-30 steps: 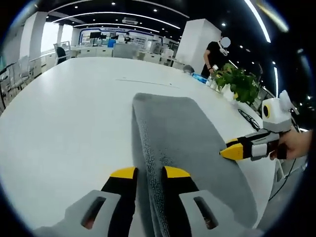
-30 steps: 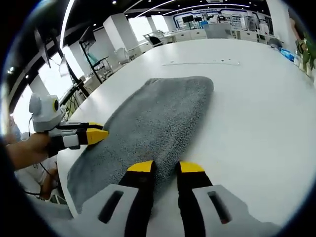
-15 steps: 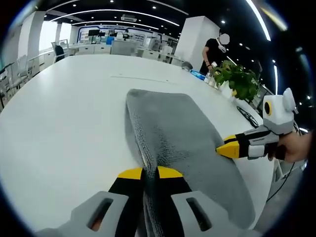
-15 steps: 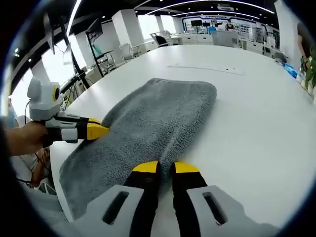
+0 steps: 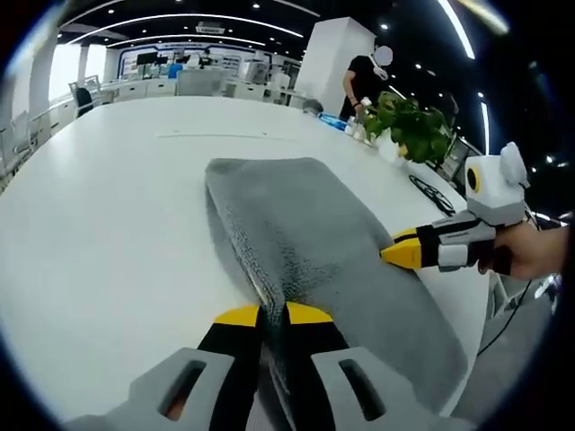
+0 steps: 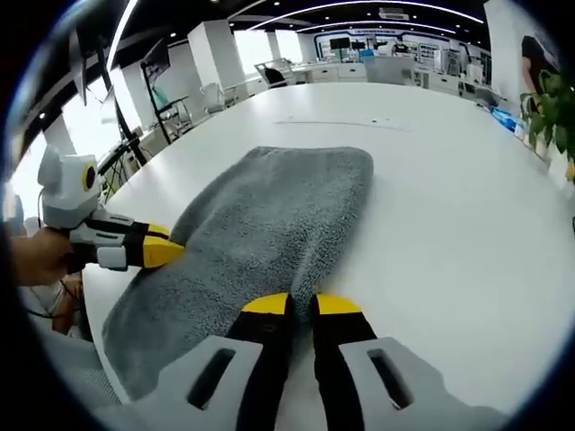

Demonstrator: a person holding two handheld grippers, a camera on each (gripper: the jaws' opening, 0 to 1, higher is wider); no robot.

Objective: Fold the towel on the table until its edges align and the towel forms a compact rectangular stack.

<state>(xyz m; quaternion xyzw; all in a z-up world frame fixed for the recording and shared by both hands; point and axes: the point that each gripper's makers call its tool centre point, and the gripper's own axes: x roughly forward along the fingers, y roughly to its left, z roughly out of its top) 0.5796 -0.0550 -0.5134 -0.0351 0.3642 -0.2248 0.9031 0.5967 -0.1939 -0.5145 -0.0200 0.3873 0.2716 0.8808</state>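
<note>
Left gripper view: both the left gripper (image 5: 273,313) and right gripper (image 6: 301,303) pinch the folded, fuzzy grey towel (image 5: 305,242).

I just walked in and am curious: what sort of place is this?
Probably an open-plan office or lab. A grey terry towel lies on a long white table, rows of white desks stand behind under ceiling strip lights, and a green potted plant sits nearby.

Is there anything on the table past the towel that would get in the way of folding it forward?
Nothing visible does. Both grippers, left and right, are shut on the near edge of the towel, and the white table beyond its far end is bare. The plant stands off to the side.
</note>
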